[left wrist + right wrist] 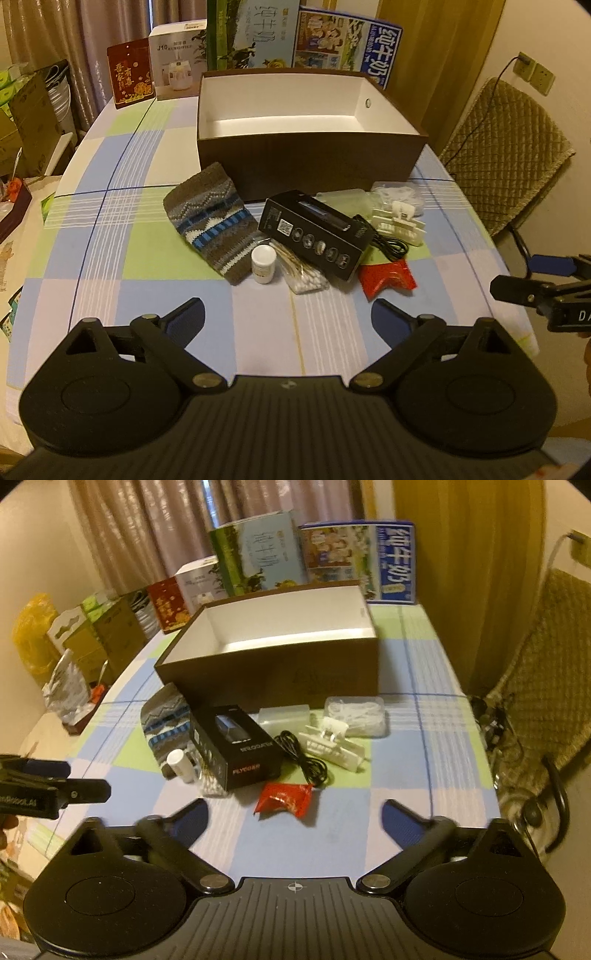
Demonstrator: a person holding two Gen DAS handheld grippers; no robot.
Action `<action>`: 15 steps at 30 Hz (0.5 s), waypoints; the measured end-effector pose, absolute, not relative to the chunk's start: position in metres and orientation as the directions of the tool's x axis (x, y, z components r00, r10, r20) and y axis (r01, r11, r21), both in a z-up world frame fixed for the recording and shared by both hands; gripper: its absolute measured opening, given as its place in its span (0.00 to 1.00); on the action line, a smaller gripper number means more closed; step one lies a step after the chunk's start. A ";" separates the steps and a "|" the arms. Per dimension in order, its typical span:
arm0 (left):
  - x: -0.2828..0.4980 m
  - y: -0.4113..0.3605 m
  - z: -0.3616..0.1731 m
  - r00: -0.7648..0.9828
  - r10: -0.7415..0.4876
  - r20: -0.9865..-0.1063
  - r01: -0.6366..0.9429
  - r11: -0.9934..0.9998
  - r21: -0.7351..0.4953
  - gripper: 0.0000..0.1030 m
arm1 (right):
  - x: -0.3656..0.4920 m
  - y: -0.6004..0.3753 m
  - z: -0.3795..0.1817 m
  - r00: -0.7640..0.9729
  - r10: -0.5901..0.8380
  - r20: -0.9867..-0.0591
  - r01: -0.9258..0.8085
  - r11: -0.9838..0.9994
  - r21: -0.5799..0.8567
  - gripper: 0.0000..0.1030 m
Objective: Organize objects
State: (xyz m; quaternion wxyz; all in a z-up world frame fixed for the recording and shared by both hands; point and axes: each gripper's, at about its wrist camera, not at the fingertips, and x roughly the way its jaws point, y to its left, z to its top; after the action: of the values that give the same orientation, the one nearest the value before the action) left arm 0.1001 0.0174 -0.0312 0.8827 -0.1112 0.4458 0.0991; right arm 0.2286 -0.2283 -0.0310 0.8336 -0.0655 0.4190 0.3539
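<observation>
Brown box (306, 158) sits empty behind the clutter on the worktop (147, 280). Both tools, left tool (288, 317) and right tool (295, 816), gape wide, holding nothing; the glossy red packet (284, 798) could slip when pinched.

A worktop (155, 280) in a blue, green and white checked cloth is carrying an open brown box (306, 162). In front of it are lying a knitted sock (210, 225), a black carton (314, 236), a white bottle (263, 264), cotton swabs (303, 275), a black cable (388, 243), a white clip (397, 225) and a red packet (386, 278).
</observation>
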 end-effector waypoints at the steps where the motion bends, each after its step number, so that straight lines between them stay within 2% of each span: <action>1: 0.102 0.019 -0.034 0.582 0.078 -0.810 -0.278 0.955 -0.108 0.92 | 0.232 -0.225 -0.034 0.387 0.540 -0.747 -0.657 0.730 0.187 0.82; 3: 0.107 0.021 -0.040 0.575 0.083 -0.814 -0.287 0.952 -0.106 0.90 | 0.238 -0.219 -0.043 0.366 0.552 -0.750 -0.681 0.708 0.188 0.78; 5: 0.113 0.024 -0.047 0.568 0.088 -0.818 -0.296 0.950 -0.103 0.90 | 0.243 -0.211 -0.051 0.341 0.567 -0.750 -0.711 0.677 0.188 0.68; 7: 0.118 0.026 -0.053 0.557 0.094 -0.825 -0.306 0.947 -0.099 0.89 | 0.249 -0.202 -0.060 0.316 0.568 -0.760 -0.733 0.654 0.185 0.62; 15: 0.135 0.035 -0.071 0.527 0.105 -0.843 -0.346 0.933 -0.100 0.85 | 0.276 -0.183 -0.082 0.276 0.574 -0.771 -0.773 0.609 0.176 0.59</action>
State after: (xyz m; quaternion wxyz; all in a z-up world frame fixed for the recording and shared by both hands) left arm 0.1346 0.0354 -0.0715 0.8643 -0.1286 0.4683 0.1305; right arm 0.2758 -0.1826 -0.0816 0.7901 -0.1177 0.4245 0.4262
